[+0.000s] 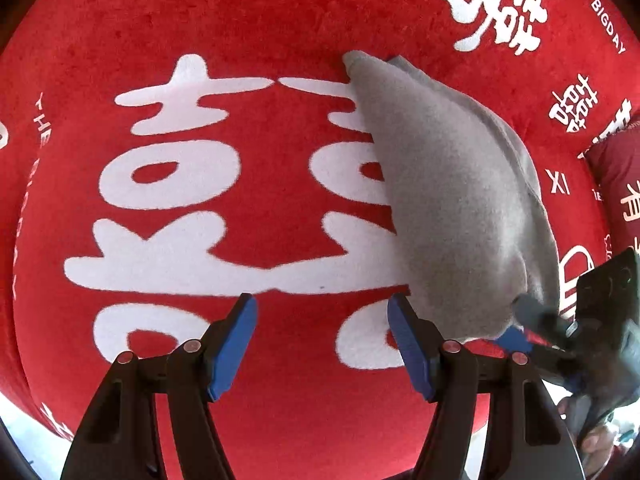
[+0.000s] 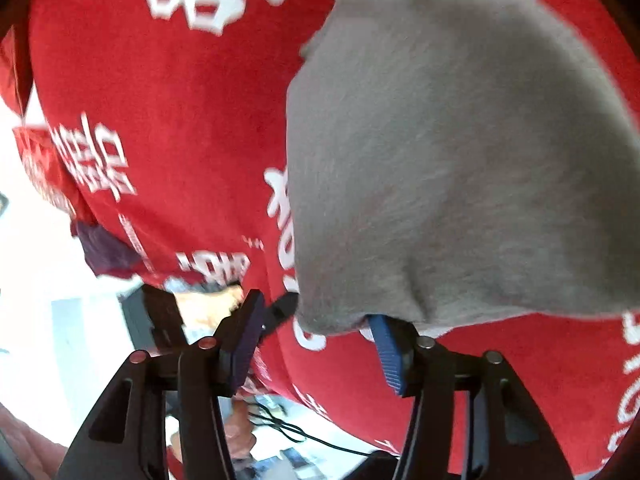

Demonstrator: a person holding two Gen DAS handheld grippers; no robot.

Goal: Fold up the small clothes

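Observation:
A small grey garment (image 1: 448, 184) lies folded over on the red cloth (image 1: 280, 20), to the right in the left wrist view. My left gripper (image 1: 320, 308) points down at the cloth just left of it, open, with only red cloth between its blue pads. In the right wrist view the grey garment (image 2: 460, 160) fills the upper right. Its near edge drapes over the tip of one blue pad (image 2: 386, 348). My right gripper (image 2: 316, 312) is open, its pads wide apart and not pressing on the fabric. The right gripper (image 1: 528, 328) also shows at the garment's near corner.
The red cloth (image 2: 180, 140) bears large white characters (image 1: 180, 200) and covers the whole surface. A dark red printed cushion (image 1: 616, 176) lies at the right. Past the cloth's near edge are a pale floor (image 2: 40, 280), a black cable (image 2: 288, 428) and a hand (image 2: 208, 304).

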